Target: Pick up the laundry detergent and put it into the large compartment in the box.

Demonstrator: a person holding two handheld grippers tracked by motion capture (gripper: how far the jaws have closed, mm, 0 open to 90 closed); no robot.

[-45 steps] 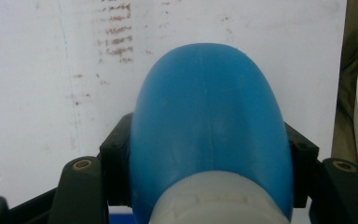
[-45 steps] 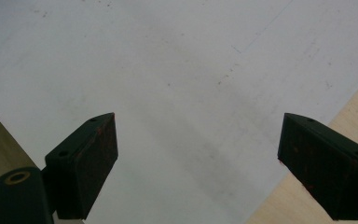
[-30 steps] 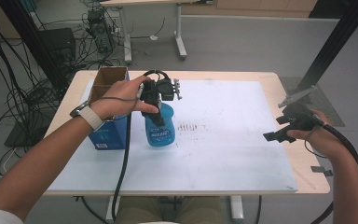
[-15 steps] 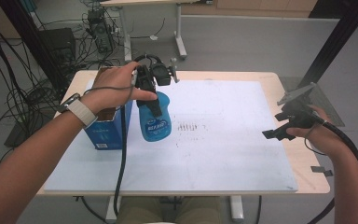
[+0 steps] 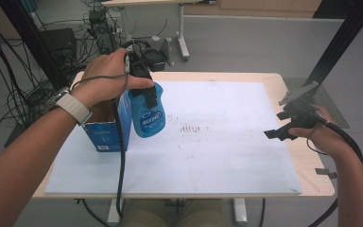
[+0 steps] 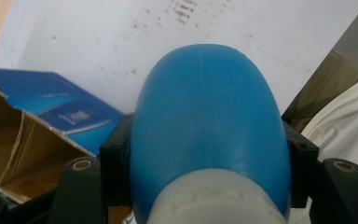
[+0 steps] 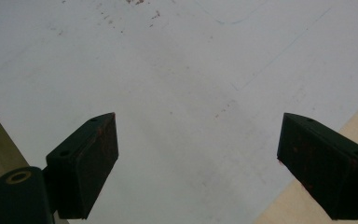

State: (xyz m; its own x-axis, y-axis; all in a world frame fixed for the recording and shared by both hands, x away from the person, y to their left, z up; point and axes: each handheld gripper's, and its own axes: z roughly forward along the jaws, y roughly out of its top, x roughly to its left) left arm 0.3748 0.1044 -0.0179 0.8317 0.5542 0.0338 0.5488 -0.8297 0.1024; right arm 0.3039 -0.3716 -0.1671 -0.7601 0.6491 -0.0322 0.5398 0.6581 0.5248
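A blue plastic bottle (image 5: 147, 116) with a white label hangs above the white board, beside an open blue cardboard box (image 5: 108, 127). My left gripper (image 5: 144, 87) is shut on the bottle's neck and holds it clear of the surface. In the left gripper view the bottle (image 6: 207, 121) sits between my two black jaws, pressed from both sides, with the box (image 6: 37, 135) at lower left. My right gripper (image 5: 283, 127) hovers near the board's right edge. In the right gripper view the right gripper (image 7: 198, 154) stands open with nothing between its pads.
A white board (image 5: 217, 156) covers most of the wooden table (image 5: 312, 175) and carries a patch of small dark marks (image 5: 191, 130). Cables and a black frame stand on the floor at the left. A black post rises at the right.
My left gripper has lifted the blue bottle off the board and carried it left, toward the box. The right gripper has stayed in place.
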